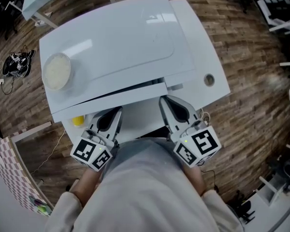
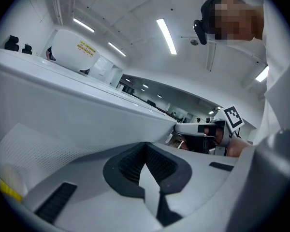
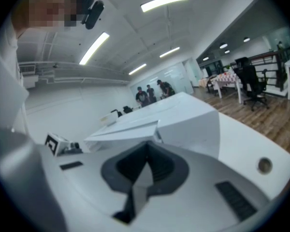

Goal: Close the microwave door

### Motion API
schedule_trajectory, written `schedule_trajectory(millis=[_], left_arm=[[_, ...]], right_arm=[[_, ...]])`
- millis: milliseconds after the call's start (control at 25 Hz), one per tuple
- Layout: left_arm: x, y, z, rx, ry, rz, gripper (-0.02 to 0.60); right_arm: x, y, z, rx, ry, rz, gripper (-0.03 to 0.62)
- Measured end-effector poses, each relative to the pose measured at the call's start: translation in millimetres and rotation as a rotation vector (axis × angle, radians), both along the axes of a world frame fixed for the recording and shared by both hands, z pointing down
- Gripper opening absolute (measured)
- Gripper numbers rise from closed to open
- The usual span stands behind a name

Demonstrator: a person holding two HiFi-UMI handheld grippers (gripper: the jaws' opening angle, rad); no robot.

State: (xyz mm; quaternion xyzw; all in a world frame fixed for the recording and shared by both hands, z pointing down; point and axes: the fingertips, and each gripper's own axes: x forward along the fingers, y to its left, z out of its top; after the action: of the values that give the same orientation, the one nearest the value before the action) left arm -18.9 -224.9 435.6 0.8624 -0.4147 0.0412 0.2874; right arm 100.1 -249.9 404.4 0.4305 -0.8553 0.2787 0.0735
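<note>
Broadly, microwave (image 1: 121,47) front toward person, long axis left-right

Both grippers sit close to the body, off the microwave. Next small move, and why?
Probably ease the left gripper forward until its shut jaws meet what looks like the door's perforated panel at its left. It and the right gripper hang short of the microwave, touching nothing, so no push has begun.

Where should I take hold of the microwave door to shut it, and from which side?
Go for the free right-hand end of the microwave door, coming from the front with the right gripper. It stands slightly ajar, a flat panel with no handle showing, so pressing with shut jaws probably suits better than pinching.
</note>
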Motion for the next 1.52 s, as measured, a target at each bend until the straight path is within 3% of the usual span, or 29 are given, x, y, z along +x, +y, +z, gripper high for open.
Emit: schedule_trajectory(millis=[840, 1520], left_arm=[[-4.1, -8.9, -6.9, -0.002, 0.002, -0.075, 0.018], [-14.8, 32.1, -18.5, 0.043, 0.029, -0.066, 0.018]], right_arm=[[-1.4, -15.1, 0.7, 0.008, -0.028, 0.024, 0.022], [-13.7, 39.1, -21.5, 0.092, 0.040, 0.012, 0.021]])
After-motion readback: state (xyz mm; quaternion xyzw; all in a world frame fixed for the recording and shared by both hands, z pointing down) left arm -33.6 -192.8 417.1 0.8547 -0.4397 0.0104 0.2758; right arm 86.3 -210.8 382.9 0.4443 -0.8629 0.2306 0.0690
